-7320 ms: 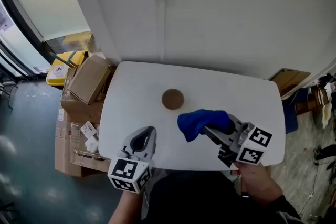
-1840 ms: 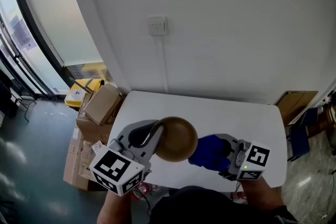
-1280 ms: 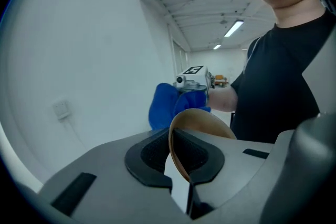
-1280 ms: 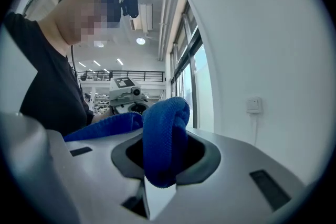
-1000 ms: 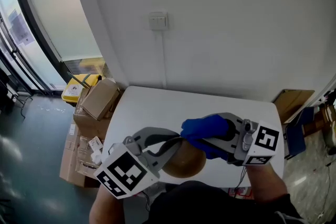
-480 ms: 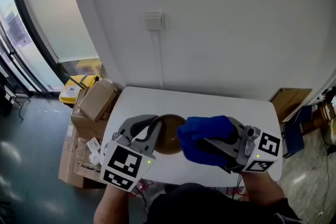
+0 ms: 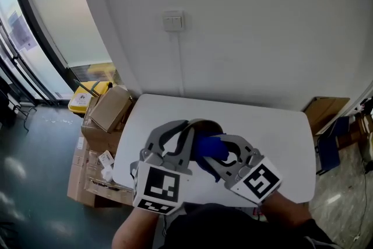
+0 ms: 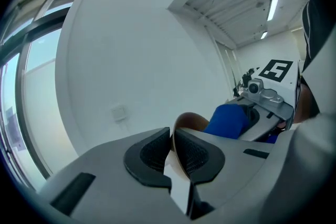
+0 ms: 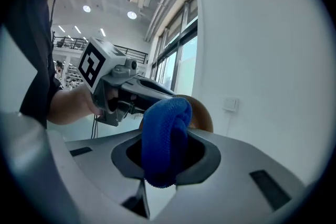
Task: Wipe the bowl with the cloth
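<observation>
Head view: the left gripper [image 7: 187,128] pinches the bowl [image 7: 206,123] by its rim to steady it. The right gripper [image 7: 213,152] squeezes the blue cloth [image 7: 207,145] to wipe it.

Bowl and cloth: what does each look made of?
Bowl: brown, thin-walled and smooth with a dull sheen. It could be wood, bamboo or plastic, as no grain shows clearly. Cloth: blue, soft fabric, probably microfibre or a knit, with a fine nubby surface texture, and it bunches into rounded folds.
</observation>
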`<action>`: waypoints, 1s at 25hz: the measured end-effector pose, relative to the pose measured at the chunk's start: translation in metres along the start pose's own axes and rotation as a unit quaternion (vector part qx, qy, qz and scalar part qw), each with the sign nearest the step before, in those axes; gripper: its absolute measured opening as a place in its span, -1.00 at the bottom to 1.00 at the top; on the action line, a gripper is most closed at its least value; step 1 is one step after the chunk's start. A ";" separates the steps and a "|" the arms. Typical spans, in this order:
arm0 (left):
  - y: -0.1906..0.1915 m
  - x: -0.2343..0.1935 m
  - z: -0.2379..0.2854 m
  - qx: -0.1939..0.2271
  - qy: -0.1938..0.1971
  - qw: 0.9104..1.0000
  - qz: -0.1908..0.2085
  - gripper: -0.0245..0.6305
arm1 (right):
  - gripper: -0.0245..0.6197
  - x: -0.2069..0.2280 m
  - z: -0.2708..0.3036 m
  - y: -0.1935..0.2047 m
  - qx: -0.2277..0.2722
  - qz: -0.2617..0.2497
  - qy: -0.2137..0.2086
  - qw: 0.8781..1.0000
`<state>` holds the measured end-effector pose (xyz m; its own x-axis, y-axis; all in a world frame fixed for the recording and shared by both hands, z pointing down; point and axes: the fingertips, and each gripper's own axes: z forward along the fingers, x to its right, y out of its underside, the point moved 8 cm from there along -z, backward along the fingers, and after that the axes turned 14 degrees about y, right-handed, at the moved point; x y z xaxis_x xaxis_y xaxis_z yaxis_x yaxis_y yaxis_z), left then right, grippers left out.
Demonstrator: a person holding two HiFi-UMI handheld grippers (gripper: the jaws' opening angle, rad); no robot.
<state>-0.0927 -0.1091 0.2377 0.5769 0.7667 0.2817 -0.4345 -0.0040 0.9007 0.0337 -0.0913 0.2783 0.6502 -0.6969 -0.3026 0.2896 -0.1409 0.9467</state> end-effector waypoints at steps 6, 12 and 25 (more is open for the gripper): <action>0.012 0.001 0.006 -0.025 0.011 1.000 -0.007 -0.84 | -0.67 0.009 -0.001 -0.001 0.011 0.000 -0.003 1.000; 0.017 0.012 0.011 -0.051 0.033 0.998 0.016 -0.85 | -0.67 0.034 -0.007 -0.016 0.035 -0.021 0.043 0.998; 0.002 -0.007 0.010 0.013 0.023 0.999 -0.022 -0.84 | -0.67 0.026 0.002 -0.012 0.000 -0.079 0.066 0.995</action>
<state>-0.0904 -0.1210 0.2408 0.5614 0.7958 0.2273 -0.3917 0.0136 0.9200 0.0461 -0.1090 0.2594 0.6823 -0.5680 -0.4603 0.3967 -0.2412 0.8857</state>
